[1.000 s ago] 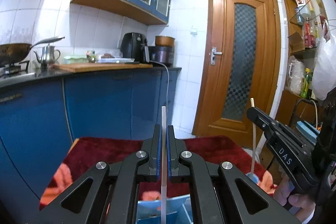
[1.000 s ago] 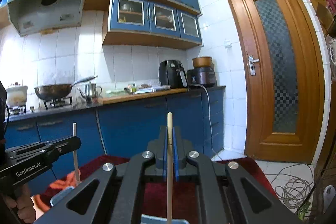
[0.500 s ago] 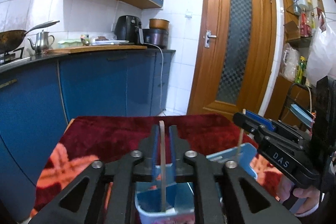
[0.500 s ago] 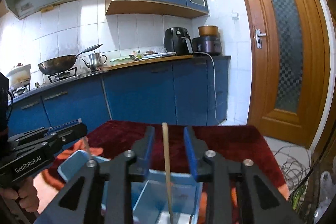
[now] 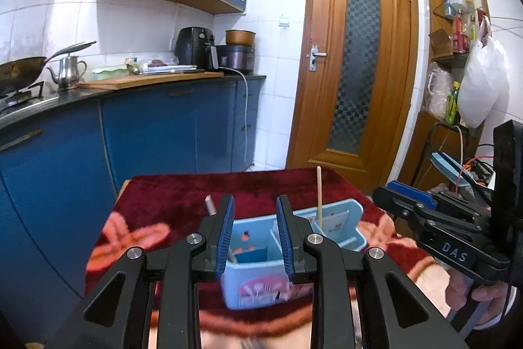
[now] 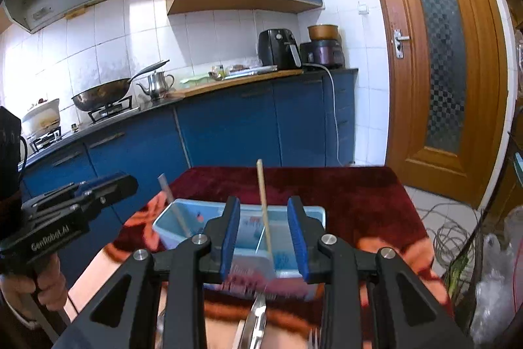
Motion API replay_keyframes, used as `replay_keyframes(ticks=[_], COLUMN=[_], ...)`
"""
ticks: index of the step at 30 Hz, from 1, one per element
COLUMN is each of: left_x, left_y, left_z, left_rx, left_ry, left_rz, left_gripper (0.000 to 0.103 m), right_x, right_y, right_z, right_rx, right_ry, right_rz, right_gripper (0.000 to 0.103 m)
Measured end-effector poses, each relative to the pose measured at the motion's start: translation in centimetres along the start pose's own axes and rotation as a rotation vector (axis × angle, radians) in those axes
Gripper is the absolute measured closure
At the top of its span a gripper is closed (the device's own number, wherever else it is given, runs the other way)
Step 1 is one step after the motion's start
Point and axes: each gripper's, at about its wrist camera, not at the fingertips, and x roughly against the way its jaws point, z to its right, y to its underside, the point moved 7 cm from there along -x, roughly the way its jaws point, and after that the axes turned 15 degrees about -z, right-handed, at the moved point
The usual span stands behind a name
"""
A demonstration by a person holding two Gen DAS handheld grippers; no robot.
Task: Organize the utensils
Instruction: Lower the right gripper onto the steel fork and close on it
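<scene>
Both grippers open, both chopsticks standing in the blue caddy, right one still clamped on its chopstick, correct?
Not clamped. In the right wrist view the right gripper is open, its jaws clear of the wooden chopstick, which stands free in the blue caddy. The left gripper is open too.

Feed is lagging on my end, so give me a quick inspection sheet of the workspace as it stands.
Surface: red floral cloth covering the table.
Job's things: blue utensil caddy; wooden chopstick and pale chopstick standing in separate compartments.
Clutter: metal utensil lying near the caddy.
Grippers: left hand-held gripper open, empty; right hand-held gripper open, empty.
Cables: coiled wire on the floor.
Surroundings: blue cabinets, wooden door.
</scene>
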Motion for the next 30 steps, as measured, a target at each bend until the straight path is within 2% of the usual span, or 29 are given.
replay_keyframes(ticks=[8,12,20,25,30], left_x=[2.9,3.5,2.8,1.5,0.9], left_y=[2.3,3.8,6.9,9.0,10.9], left_z=[-0.4,-0.7,-2.3,-4.3,-6.0], left_rx=[-0.022,-0.016,0.025,0.087,0.126], left_ry=[-0.030,-0.033,-0.035,-0.055,-0.079], left_rz=[-0.049,-0.101,-0.220,-0.314,-0.373], left_gripper=[0.076,0.074,0.073,0.073,0.073], right_x=[2.1,2.7,3.0,2.5,1.6], right_y=[3.1,4.8,7.5,9.1,10.3], right_z=[0.2,0.6,1.3,1.8,2.7], right_rx=[-0.032,-0.043,-0.039,-0.045,-0.056], right_ry=[-0.005,-0.006,0.021,0.031,0.051], right_rz=[-0.055,-0.094,-0.176,-0.229,-0.283], right_gripper=[0.069,0.069,0.064,0.063,0.062])
